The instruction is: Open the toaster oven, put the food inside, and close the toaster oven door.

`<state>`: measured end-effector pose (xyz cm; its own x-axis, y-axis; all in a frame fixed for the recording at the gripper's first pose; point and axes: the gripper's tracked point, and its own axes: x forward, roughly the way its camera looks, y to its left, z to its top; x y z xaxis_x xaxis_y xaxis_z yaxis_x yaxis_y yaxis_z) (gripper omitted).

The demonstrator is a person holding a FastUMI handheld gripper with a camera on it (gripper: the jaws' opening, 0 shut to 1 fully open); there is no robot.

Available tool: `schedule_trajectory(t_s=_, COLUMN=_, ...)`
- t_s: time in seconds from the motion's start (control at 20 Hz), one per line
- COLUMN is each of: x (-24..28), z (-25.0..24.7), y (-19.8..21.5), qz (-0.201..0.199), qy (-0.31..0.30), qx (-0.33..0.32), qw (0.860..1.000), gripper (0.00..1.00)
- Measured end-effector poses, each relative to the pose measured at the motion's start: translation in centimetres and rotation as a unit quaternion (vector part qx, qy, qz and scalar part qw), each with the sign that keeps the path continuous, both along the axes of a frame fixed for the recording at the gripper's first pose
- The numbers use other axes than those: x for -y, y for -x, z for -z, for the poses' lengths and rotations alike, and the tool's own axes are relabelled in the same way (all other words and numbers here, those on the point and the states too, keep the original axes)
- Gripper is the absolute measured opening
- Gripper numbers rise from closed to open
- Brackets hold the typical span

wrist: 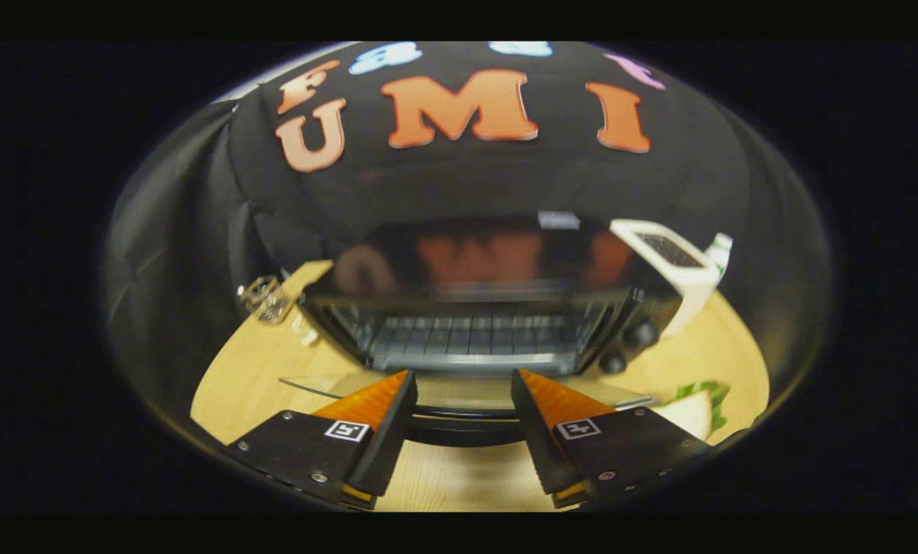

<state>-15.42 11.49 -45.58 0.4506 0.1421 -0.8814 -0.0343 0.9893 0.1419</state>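
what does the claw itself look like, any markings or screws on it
The claw has two wedge-shaped fingers that taper to points, with ribbed inner-top faces. Each sits on a flat plate-like base with small round screws at the corners. Both bases carry a square black-and-white tag marker near the finger root. The fingers stand apart, over the open toaster oven door handle.
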Motion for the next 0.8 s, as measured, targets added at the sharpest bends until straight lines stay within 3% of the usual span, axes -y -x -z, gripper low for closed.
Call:
schedule_trajectory(t_s=0.2, x=1.5, z=3.7, y=4.6, qz=0.035, qy=-0.018, qx=-0.052, qw=0.998, gripper=0.71)
schedule_trajectory(t_s=0.45, x=1.4, z=6.9, y=6.2, qz=-0.019, qy=0.033, qx=-0.081, qw=0.996, gripper=0.69)
schedule_trajectory(t_s=0.8, x=0.7, z=8.2, y=5.8, qz=-0.077, qy=0.052, qx=-0.060, qw=0.994, gripper=0.69)
